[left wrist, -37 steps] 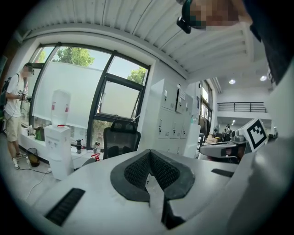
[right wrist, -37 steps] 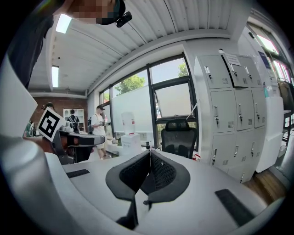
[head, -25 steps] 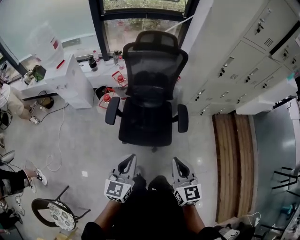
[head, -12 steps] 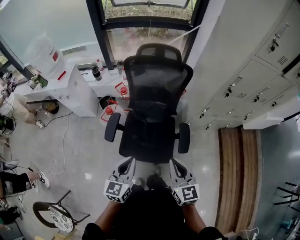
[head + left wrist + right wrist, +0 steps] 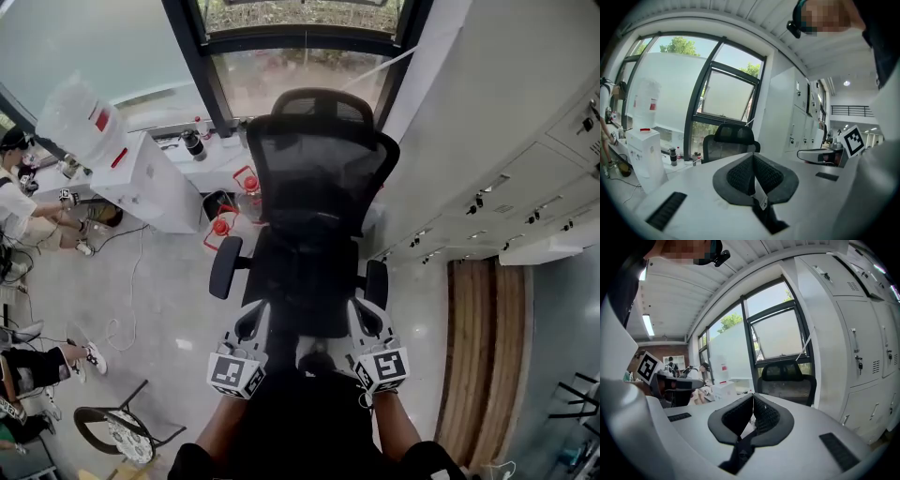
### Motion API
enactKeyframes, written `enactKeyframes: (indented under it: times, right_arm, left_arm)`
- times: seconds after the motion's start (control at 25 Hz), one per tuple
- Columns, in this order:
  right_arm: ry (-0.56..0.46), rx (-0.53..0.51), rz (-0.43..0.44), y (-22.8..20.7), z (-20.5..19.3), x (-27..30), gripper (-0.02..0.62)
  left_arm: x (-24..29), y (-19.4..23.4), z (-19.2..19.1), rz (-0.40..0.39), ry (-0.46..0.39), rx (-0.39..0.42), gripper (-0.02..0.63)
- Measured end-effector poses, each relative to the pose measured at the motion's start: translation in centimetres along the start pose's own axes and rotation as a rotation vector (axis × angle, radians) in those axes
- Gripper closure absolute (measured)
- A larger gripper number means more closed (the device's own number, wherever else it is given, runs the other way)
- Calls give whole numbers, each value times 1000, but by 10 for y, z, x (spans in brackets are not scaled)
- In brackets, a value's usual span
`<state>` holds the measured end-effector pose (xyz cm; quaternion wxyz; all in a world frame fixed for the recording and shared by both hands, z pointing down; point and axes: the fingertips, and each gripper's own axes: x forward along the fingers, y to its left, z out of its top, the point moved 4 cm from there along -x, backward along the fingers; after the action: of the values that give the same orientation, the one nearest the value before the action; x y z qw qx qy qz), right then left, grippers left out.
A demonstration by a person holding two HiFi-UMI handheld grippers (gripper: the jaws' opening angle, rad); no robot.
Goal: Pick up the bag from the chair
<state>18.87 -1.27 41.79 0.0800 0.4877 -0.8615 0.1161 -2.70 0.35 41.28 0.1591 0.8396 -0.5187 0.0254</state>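
Note:
A black mesh office chair (image 5: 314,187) stands in front of me below the window. Its dark seat (image 5: 300,281) shows no bag that I can make out in any view. My left gripper (image 5: 249,322) hovers at the seat's front left corner, below the left armrest (image 5: 223,267). My right gripper (image 5: 366,317) hovers at the front right corner, below the right armrest (image 5: 376,281). In the left gripper view the pads (image 5: 743,174) are pressed together on nothing, with the chair (image 5: 727,143) beyond. The right gripper view shows pads (image 5: 764,416) likewise shut and empty, facing the chair (image 5: 786,381).
A white water dispenser (image 5: 141,173) stands left of the chair, with red canisters (image 5: 220,225) on the floor beside it. Grey lockers (image 5: 506,206) and a wooden bench (image 5: 483,347) line the right. Seated people (image 5: 28,211) and a stool (image 5: 117,433) are at the left.
I have moved forward to the chair. Both grippers, a short way in front of the seat a second ago, now flank its front edge. Their jaws stay shut.

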Motion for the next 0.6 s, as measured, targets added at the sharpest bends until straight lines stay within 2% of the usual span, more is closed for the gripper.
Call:
enactKeyframes:
  times: [0.16,0.28,0.6]
  right_arm:
    - [32,20,-14,-14,-2,39,594]
    - [71,35,-31,-34,-7,76,594]
    - [176,26,-101,-88,-54,179,594]
  left_arm:
    - [37,29,-1,-12,17,-18,607]
    - [74,57,-7,-18,50,7,607]
    - [160,138,-60,-20,182,8,607]
